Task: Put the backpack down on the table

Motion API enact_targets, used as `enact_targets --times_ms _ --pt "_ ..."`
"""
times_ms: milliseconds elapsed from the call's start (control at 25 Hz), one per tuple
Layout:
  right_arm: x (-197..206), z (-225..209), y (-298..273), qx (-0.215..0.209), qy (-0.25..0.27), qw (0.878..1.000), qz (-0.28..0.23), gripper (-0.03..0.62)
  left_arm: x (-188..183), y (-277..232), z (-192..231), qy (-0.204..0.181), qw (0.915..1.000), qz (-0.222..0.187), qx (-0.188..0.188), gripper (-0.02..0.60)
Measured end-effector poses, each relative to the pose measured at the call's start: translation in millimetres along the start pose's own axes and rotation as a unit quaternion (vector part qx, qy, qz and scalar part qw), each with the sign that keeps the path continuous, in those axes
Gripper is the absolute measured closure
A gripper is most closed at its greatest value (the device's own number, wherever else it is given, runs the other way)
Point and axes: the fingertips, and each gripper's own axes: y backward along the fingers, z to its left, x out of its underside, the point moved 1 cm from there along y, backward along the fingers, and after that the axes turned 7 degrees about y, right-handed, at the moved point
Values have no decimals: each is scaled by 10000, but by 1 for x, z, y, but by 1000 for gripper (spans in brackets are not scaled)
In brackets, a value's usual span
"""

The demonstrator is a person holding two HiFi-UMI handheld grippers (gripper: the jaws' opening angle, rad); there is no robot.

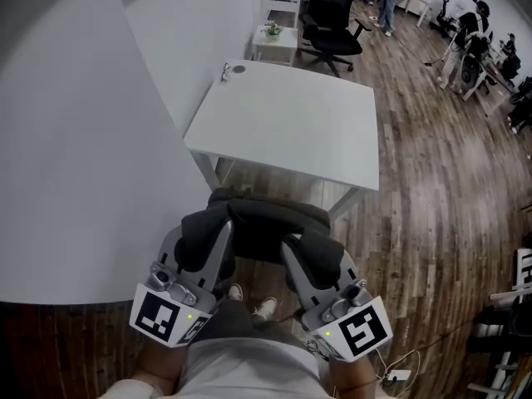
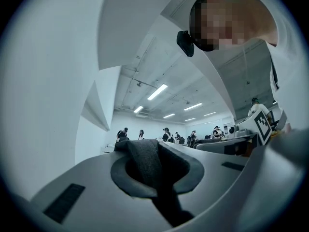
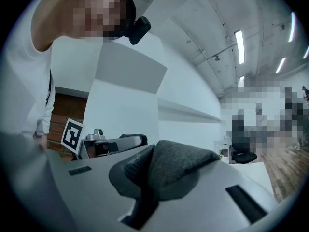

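Dark wood-plank floor (image 1: 432, 189) meeting a plain white wall (image 1: 75, 140). A white table (image 1: 291, 119) stands beside the wall. Beyond it are a small white side table (image 1: 276, 46) and a black office chair (image 1: 330, 19). Long light strips (image 2: 158, 92) are lit on the grey ceiling (image 2: 159, 57).

Your head camera looks steeply down on the left claw (image 1: 218, 239), the right claw (image 1: 293, 252), the backpack (image 1: 266, 223) between them and the bench (image 1: 283, 123) ahead. Each claw camera sits close behind its own jaws, facing roughly level, taking in you and the ceiling (image 2: 159, 66). The left claw view catches the right claw at its right; the right claw view catches the left claw at its left. All three share the backpack.
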Motion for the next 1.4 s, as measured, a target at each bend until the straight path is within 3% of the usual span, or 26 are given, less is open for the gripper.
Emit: enact_targets --times_ms 280,800,1120,1400 --pt "-5 -25 -1 148 82 9999 -19 551 3 -28 -1 -192 9998 12 54 534" --pt "3 -75 -43 167 8 9998 115 551 12 -88 38 7 9999 64 148 534" --pt "-11 -138 -98 277 -76 9996 -80 551 -7 -150 77 -17 9997 -29 224 534" --pt "-2 -163 -111 356 135 9992 -99 551 4 -171 88 -9 9995 -117 297 534"
